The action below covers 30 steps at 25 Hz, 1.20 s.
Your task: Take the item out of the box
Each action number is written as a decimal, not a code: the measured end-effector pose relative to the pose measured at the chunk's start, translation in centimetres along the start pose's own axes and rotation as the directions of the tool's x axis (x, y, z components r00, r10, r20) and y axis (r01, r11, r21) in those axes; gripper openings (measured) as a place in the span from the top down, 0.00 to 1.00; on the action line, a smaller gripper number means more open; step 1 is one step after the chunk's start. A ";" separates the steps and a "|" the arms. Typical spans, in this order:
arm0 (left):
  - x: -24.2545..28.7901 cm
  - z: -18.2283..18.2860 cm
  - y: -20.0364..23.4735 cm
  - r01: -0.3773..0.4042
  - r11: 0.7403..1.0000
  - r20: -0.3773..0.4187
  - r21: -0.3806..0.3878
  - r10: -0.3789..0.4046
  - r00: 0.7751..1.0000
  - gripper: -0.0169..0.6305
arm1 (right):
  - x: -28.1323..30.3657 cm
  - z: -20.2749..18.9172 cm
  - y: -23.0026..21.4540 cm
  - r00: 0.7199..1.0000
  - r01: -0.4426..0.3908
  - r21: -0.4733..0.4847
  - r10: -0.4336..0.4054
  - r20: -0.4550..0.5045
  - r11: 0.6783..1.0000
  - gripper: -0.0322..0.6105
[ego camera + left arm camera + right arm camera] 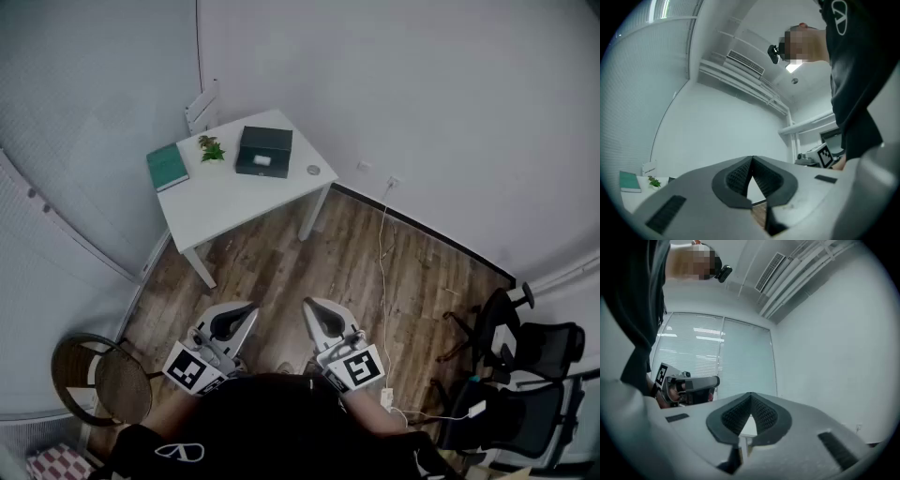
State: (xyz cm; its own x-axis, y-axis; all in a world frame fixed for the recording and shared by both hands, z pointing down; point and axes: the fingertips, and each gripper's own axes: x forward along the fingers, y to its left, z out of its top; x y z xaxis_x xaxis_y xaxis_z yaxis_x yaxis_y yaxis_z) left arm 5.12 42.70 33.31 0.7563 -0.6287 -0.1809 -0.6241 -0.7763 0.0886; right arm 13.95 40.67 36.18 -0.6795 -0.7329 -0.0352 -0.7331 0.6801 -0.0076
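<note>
A dark box (263, 151) with a closed lid and a small white label sits on the white table (234, 197) at the far end of the room; its dark corner (671, 179) shows in the left gripper view. Both grippers are held close to the person's body, well short of the table. My left gripper (249, 310) is shut, tips touching, nothing between them (751, 159). My right gripper (308, 306) is shut and empty too (750, 396). What the box contains is hidden.
On the table also lie a teal book (167, 167), a small green plant (210, 148) and a small round object (313, 171). A round wooden chair (98, 377) stands at the left, black office chairs (525, 375) at the right, and a white cable (382, 253) runs across the wooden floor.
</note>
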 end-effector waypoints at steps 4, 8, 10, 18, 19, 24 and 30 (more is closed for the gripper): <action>0.2 -0.3 0.1 0.006 1.000 -0.003 0.000 -0.006 1.000 0.96 | 0.1 0.1 -0.2 1.000 -0.004 -0.003 0.004 0.011 1.000 0.95; 0.7 0.5 0.4 -0.003 1.000 0.026 0.015 0.003 1.000 0.96 | 0.2 0.5 -0.3 0.999 -0.018 -0.002 0.018 0.032 1.000 0.95; 0.6 0.0 0.3 0.001 1.000 0.008 0.000 -0.001 1.000 0.96 | 0.0 0.8 -0.4 0.998 -0.031 0.018 0.030 0.055 0.999 0.94; 1.5 -0.6 -0.1 -0.014 1.000 -0.003 0.002 0.014 1.000 0.96 | -0.9 0.6 -1.5 0.999 0.008 -0.032 -0.007 0.037 0.999 0.94; 1.6 -0.7 -0.2 -0.017 1.000 -0.005 0.000 0.017 1.000 0.96 | -1.0 0.5 -1.8 0.999 0.008 -0.026 -0.007 0.037 1.000 0.94; 2.8 -1.2 -0.5 -0.043 0.999 -0.010 0.012 0.044 0.999 0.96 | -1.9 0.0 -3.4 0.999 -0.008 -0.006 0.009 0.047 1.000 0.94; 4.7 -2.7 -1.2 -0.095 0.995 -0.035 0.044 0.096 0.995 0.96 | -3.0 -0.9 -5.8 0.997 -0.047 -0.002 0.047 0.065 0.999 0.94</action>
State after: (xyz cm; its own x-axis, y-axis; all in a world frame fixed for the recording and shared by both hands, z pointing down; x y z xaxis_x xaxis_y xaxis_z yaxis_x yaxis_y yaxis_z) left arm 9.93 40.57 35.00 0.6991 -0.7018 -0.1369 -0.7010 -0.7105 0.0621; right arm 20.25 38.88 37.19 -0.7095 -0.6974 -0.1007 -0.7007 0.7134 -0.0037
